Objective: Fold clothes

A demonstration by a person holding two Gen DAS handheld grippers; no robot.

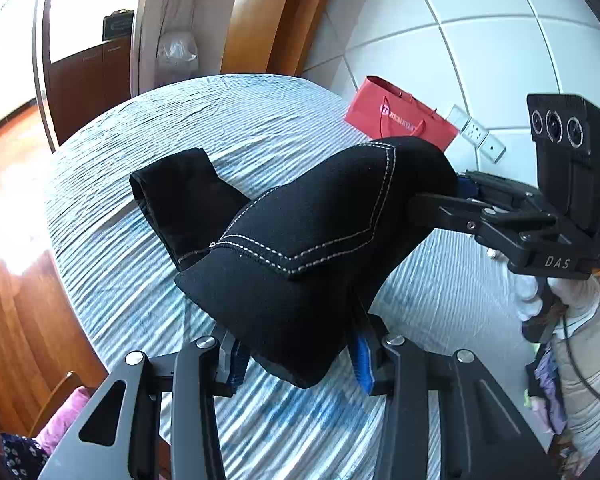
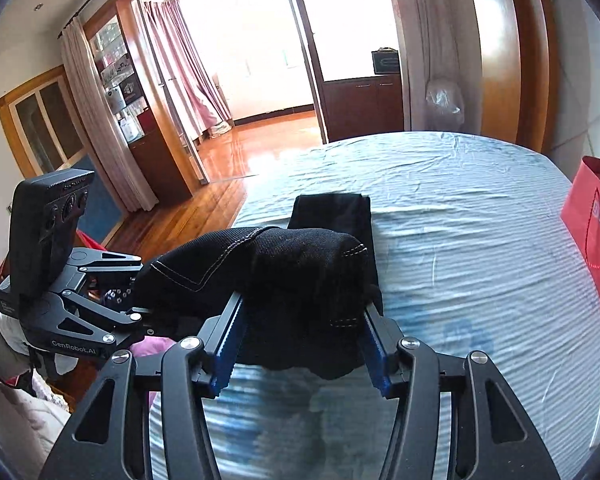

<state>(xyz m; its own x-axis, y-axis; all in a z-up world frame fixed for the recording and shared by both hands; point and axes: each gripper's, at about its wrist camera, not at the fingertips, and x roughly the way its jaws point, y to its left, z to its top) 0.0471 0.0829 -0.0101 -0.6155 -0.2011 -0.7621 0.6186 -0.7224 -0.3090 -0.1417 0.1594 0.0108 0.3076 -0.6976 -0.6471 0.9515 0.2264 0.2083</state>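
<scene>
A pair of black trousers (image 1: 300, 240) with white stitching is held above a bed with a blue-striped sheet (image 1: 240, 128). My left gripper (image 1: 300, 356) is shut on the near part of the waist end. My right gripper (image 1: 432, 188) comes in from the right and is shut on the far part. The trouser legs (image 1: 180, 196) trail down onto the sheet. In the right wrist view my right gripper (image 2: 304, 340) clamps the bunched trousers (image 2: 300, 280), and my left gripper (image 2: 140, 300) holds them at the left.
A red paper bag (image 1: 396, 116) leans on the white tiled wall beside the bed; it also shows in the right wrist view (image 2: 596, 236). Pink and patterned clothes (image 1: 56, 428) lie at the bed's near edge. Wooden floor (image 2: 204, 216) and doorway lie beyond.
</scene>
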